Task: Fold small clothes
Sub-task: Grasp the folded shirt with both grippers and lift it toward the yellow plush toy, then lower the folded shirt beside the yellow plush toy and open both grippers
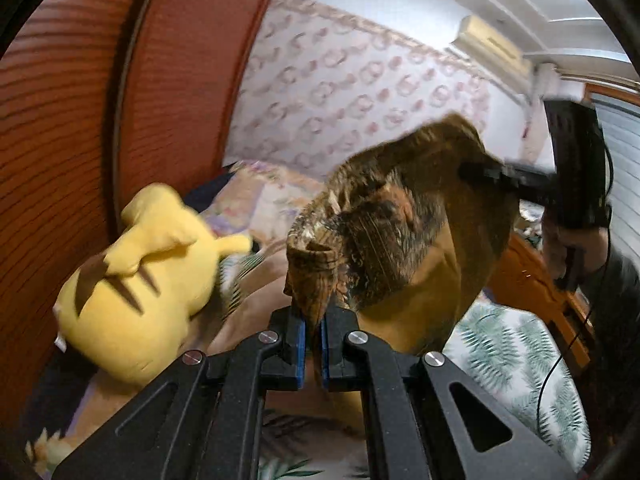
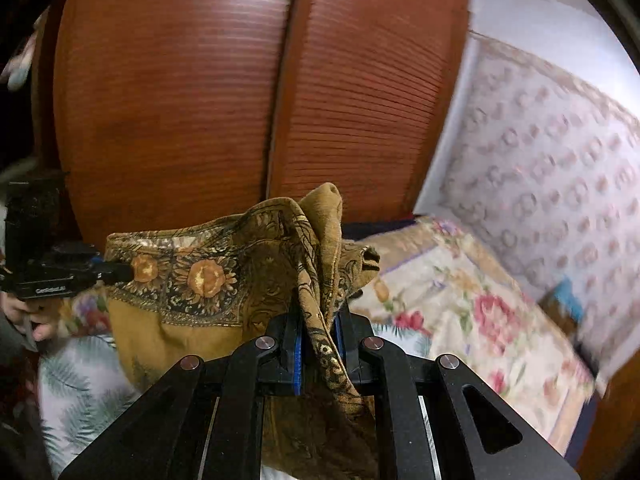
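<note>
The left tool [image 1: 313, 326] is clamped narrow on a bunched edge of the mustard-brown patterned garment [image 1: 400, 220], the blue pads pinching a thick twist of cloth. The right tool [image 2: 318, 334] is likewise closed on another gathered edge of it, so the cloth hangs in the air between the two, above the leaf-print bed sheet [image 1: 520, 360].

Both grips hold rolled wads, not flat single edges, so a layer could slip free as the cloth is pulled taut, dropping one side. The fabric sags crumpled in the middle, so it would probably land wrinkled or doubled, giving a crooked fold. The yellow plush toy [image 1: 136, 276] lies near on the left of the bed, beside the floral quilt [image 2: 460, 304]; a swinging corner could drape over it. Blur makes finer detail unreadable.
</note>
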Motion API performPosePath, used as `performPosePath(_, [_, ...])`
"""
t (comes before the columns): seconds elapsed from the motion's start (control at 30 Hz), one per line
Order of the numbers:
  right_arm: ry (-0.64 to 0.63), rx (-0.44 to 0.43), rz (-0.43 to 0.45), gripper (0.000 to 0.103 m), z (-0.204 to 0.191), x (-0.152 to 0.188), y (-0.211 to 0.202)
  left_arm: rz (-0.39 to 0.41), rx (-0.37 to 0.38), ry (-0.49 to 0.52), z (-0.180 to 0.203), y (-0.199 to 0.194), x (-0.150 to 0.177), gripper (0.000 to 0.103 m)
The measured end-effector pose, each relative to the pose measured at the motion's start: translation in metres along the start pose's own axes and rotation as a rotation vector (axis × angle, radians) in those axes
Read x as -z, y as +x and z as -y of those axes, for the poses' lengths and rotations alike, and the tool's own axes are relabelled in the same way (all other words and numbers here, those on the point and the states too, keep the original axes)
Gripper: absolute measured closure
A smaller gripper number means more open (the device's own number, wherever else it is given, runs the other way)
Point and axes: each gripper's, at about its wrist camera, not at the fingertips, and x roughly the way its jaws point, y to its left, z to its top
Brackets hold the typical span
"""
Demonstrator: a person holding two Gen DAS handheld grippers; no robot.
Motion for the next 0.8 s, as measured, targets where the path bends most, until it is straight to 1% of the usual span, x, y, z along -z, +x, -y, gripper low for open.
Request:
performPosePath(0.07, [-0.021,-0.001,-0.039,0.091,0.002,-0.012,0.033,-0.023,-0.031,-0.006,-0.011,0.007,0.008,0.097])
performPosePath(0.17, [-0.041,-0.015,-0.063,0.091,0.008,-0.017,0.059,-0.047,-0.057,-0.016,-0.024,0.011,0.017,0.097])
performPosePath(0.23, [-0.033,-0.026,-0.078,0.091,0.015,-0.019,0.074,-0.058,-0.07,-0.018,-0.03,0.012,0.021,0.097])
performPosePath(0.3, [-0.029,-0.051,-0.067,0.091,0.019,-0.024,0.082,-0.071,-0.077,-0.028,-0.034,0.013,0.025,0.097])
performPosePath(0.37, [-0.024,-0.057,-0.07,0.09,0.022,-0.025,0.096,-0.088,-0.087,-0.036,-0.04,0.016,0.031,0.097])
performPosePath(0.43, [-0.006,-0.059,-0.076,0.087,0.015,-0.022,0.104,-0.103,-0.091,-0.039,-0.039,0.015,0.034,0.097])
performPosePath(0.47, [0.01,-0.049,-0.075,0.084,0.017,-0.022,0.109,-0.113,-0.089,-0.042,-0.04,0.016,0.035,0.097])
performPosePath(0.5, [0.034,-0.039,-0.072,0.074,0.017,-0.021,0.108,-0.119,-0.088,-0.044,-0.04,0.016,0.036,0.097])
performPosePath(0.53, [0.064,-0.033,-0.069,0.058,0.021,-0.02,0.108,-0.123,-0.092,-0.044,-0.04,0.016,0.037,0.097])
performPosePath(0.57, [0.096,-0.015,-0.065,0.051,0.028,-0.017,0.106,-0.126,-0.094,-0.041,-0.04,0.016,0.038,0.097])
performPosePath(0.6, [0.109,0.004,-0.052,0.042,0.028,-0.016,0.105,-0.127,-0.096,-0.04,-0.039,0.017,0.037,0.097])
performPosePath(0.63, [0.11,0.017,-0.038,0.039,0.027,-0.011,0.099,-0.13,-0.099,-0.036,-0.039,0.017,0.037,0.097])
performPosePath(0.7, [0.123,0.04,-0.06,0.039,0.033,0.001,0.095,-0.134,-0.102,-0.029,-0.038,0.016,0.035,0.097])
performPosePath(0.73, [0.137,0.03,-0.08,0.038,0.032,0.01,0.094,-0.136,-0.103,-0.025,-0.038,0.016,0.034,0.097])
performPosePath(0.77, [0.156,0.001,-0.096,0.038,0.034,0.02,0.096,-0.141,-0.107,-0.02,-0.037,0.016,0.033,0.095])
performPosePath(0.8, [0.172,-0.03,-0.118,0.039,0.034,0.031,0.098,-0.141,-0.112,-0.014,-0.037,0.016,0.032,0.091])
